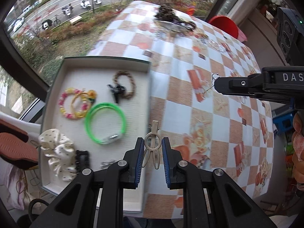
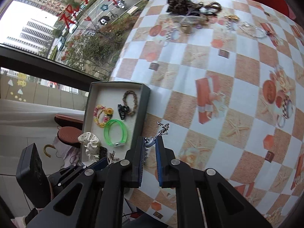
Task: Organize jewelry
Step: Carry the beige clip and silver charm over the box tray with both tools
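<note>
Off to the left of both tongs lies the tray (image 1: 57, 87), already holding a green bangle (image 1: 105, 123), a beaded bracelet (image 1: 73, 104), a braided band (image 1: 124, 84) and a spotted scrunchie (image 1: 57, 148). The left gripper (image 1: 152, 150) hangs above the tray's right rim, its narrow jaws pinching a pale hair clip (image 1: 152, 144); the clip sits loosely near the tips, so I judge it could twist free and drop on the tablecloth (image 1: 190, 114) rather than in the tray. Further right, the right gripper (image 2: 151, 144) is closed on a small blue-and-white charm with a chain (image 2: 162, 129) dangling beyond its tips. That chain could snag the tray wall. Both tools point forward over the table, level. Unsorted jewelry (image 2: 190, 9) lies far ahead.
</note>
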Demonstrator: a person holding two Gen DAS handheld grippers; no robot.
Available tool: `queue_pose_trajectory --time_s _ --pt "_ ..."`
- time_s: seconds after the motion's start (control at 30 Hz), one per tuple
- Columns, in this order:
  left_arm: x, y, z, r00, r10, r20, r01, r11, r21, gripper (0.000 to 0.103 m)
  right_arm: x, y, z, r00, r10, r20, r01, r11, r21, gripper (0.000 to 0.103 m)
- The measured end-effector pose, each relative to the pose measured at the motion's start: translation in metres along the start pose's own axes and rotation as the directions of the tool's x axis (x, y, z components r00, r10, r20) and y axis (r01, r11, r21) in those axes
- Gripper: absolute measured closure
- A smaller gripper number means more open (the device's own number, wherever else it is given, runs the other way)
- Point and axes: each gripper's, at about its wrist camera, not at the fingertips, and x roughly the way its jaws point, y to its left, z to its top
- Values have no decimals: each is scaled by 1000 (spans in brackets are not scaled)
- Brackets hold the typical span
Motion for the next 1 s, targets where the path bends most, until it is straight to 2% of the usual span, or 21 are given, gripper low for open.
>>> queue_pose_trajectory --time_s 0.3,0.5,0.67,1.0 --pt "-8 58 5 998 60 29 -57 992 -108 80 34 54 21 999 18 -45 -22 994 -106 91" --pt "2 89 12 996 88 21 -83 982 -168 80 61 76 30 996 11 -83 -24 988 -153 91" --pt "14 94 17 996 85 9 -83 982 -169 80 83 81 38 994 -14 -107 -4 986 -166 91" --pt "52 84 29 995 90 -42 -95 987 -133 80 124 68 65 989 -72 -130 55 990 -127 91"
